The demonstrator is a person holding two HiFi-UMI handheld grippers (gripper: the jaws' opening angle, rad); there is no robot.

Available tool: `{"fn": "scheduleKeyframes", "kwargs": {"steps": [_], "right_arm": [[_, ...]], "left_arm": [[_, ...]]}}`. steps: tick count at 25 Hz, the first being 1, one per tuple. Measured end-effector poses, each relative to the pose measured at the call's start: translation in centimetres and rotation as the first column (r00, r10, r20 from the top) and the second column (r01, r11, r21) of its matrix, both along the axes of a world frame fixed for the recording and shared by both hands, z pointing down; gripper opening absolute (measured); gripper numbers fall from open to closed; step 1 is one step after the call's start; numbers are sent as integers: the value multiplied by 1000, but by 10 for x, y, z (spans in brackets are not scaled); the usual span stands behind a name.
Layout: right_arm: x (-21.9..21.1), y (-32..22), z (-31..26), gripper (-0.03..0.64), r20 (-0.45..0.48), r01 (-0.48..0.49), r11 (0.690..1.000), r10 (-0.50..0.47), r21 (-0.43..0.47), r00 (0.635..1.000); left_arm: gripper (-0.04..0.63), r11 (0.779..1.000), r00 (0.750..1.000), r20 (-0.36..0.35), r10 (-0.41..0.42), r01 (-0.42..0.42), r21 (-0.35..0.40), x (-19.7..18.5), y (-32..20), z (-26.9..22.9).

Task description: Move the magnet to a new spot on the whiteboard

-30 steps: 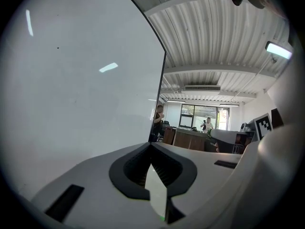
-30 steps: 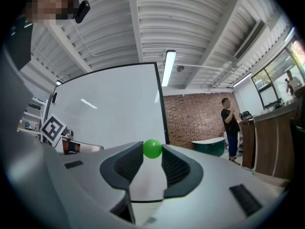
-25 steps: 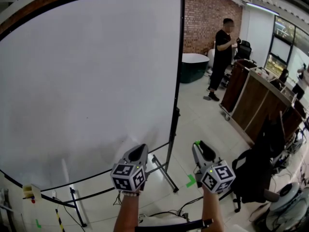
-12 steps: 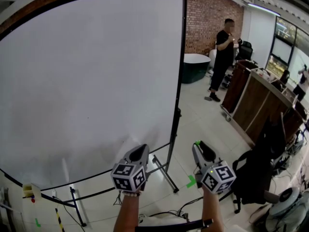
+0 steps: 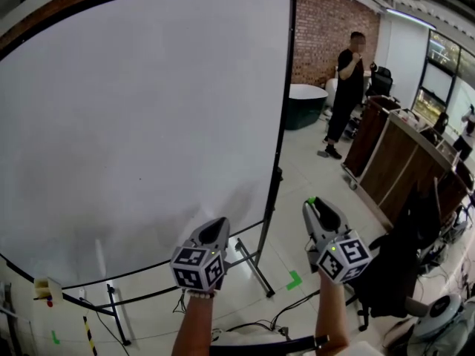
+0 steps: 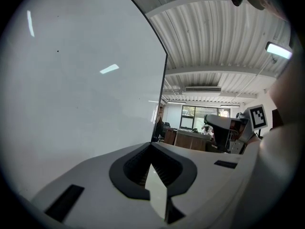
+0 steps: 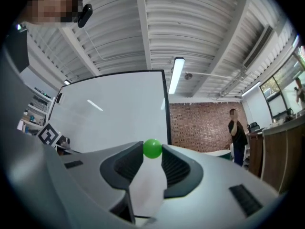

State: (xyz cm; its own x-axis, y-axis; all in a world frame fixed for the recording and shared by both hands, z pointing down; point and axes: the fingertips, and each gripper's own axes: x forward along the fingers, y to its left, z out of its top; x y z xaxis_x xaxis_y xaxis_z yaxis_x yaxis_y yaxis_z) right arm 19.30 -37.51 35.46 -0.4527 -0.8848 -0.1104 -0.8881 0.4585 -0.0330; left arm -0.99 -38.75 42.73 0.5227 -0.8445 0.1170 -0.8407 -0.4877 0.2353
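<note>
Since a second ago my right gripper (image 5: pixel 316 205) has risen and drifted toward the right in the head view, while my left gripper (image 5: pixel 220 222) has kept its place low in the middle of the frame. One magnet (image 7: pixel 152 148), a small green ball, sits pinched between the tips of my right jaws. They stand partly apart, only as wide as the ball, with both pads pressing on it. In the head view that puts the magnet right of centre in the lower half. It is off the board and just past the dark frame on the right edge of the single whiteboard (image 5: pixel 133 124), whose blank white face fills the left and centre of the frame. My left jaws are brought together at the tips with nothing between them, pointing toward the board's lower edge. I hold two grippers in all, each carrying one marker cube (image 5: pixel 197 267). On the floor (image 5: pixel 312 169) between them lies one green tape mark (image 5: pixel 295 279). At the right stands one wooden counter (image 5: pixel 404 158). One person (image 5: pixel 347 95) stands at the upper right before the brick wall (image 5: pixel 326 28).
</note>
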Motion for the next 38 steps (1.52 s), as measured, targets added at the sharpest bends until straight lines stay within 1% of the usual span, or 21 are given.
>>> {"fn": "scheduleKeyframes", "kwargs": {"steps": [4, 8, 12, 17, 22, 26, 31, 38], "right_arm": [[-5, -14, -49, 130, -46, 16, 996, -12, 93, 999], [-16, -28, -97, 129, -86, 36, 984, -21, 173, 996], [-32, -44, -134, 129, -121, 59, 972, -32, 226, 992], [-51, -61, -168, 129, -164, 82, 961, -39, 265, 986], [-77, -80, -188, 129, -215, 115, 954, -55, 278, 975], [-99, -95, -197, 129, -263, 136, 951, -61, 278, 963], [-122, -121, -195, 130, -310, 140, 959, -58, 248, 949], [-141, -155, -191, 130, -339, 129, 969, -51, 212, 939]], "left_arm": [[-3, 1000, 1000, -1, -9, 9, 6, -4, -1, -5], [-3, 1000, 1000, -4, -13, 13, 10, -8, 0, -7], [-3, 1000, 1000, -8, -24, 24, 14, -13, 1, -9], [-3, 999, 999, -9, -44, 44, 11, -21, 3, -8], [-3, 998, 998, -12, -66, 65, -7, -32, 4, -1], [-3, 997, 997, -9, -79, 79, -3, -37, 5, -3], [-3, 996, 996, -7, -94, 94, -1, -45, 5, -4], [-3, 993, 993, -17, -115, 115, -9, -59, 4, 0]]}}
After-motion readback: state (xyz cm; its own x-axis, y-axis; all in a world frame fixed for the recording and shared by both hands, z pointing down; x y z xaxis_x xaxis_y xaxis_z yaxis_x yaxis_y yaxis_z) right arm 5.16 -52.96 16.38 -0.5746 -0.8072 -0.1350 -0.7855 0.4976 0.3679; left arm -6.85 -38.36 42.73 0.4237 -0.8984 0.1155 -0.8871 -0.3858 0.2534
